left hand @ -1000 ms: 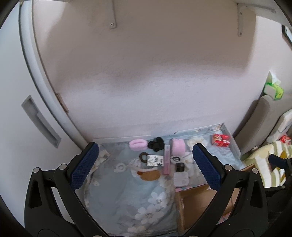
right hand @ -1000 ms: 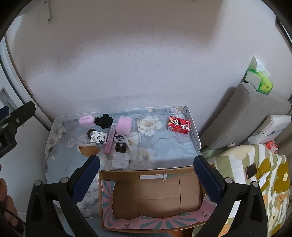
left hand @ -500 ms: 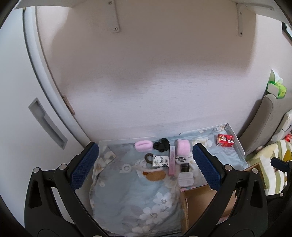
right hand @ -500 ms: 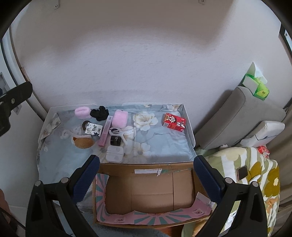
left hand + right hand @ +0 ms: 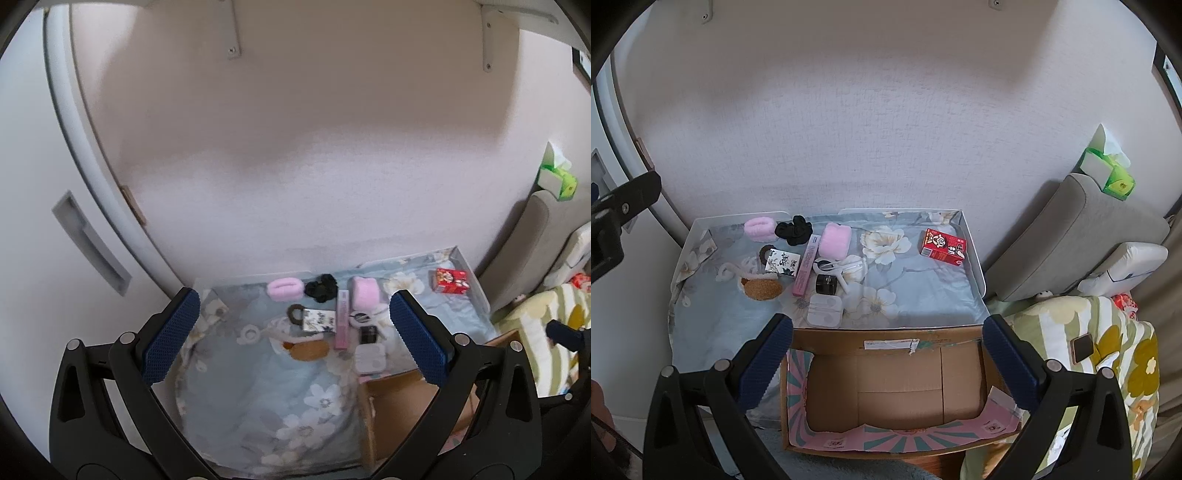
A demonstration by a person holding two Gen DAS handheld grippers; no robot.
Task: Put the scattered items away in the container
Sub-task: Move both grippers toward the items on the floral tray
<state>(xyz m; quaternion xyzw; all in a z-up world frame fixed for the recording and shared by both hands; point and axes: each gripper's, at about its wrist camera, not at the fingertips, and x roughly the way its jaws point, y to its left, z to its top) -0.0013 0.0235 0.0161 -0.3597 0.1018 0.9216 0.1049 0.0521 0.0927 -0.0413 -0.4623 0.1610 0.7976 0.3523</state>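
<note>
Small items lie scattered on a floral cloth over a tray table (image 5: 973, 258): a pink scrunchie (image 5: 759, 228), a black scrunchie (image 5: 793, 229), a pink pouch (image 5: 834, 240), a pink tube box (image 5: 805, 264), a red box (image 5: 943, 246), a white case (image 5: 825, 311), a black jar (image 5: 826, 284) and a brown puff (image 5: 761, 288). An empty open cardboard box (image 5: 897, 387) stands at the table's near edge. My right gripper (image 5: 886, 360) is open above the box. My left gripper (image 5: 293, 338) is open, high above the items (image 5: 341, 319).
A white wall stands behind the table. A white door with a recessed handle (image 5: 88, 243) is on the left. A grey cushion (image 5: 1082, 232) with a green tissue box (image 5: 1108, 166) and a floral blanket (image 5: 1089, 369) lie to the right.
Both grippers have risen and pulled back, so the table and box look smaller and lower in both views. Nothing on the table has moved.
</note>
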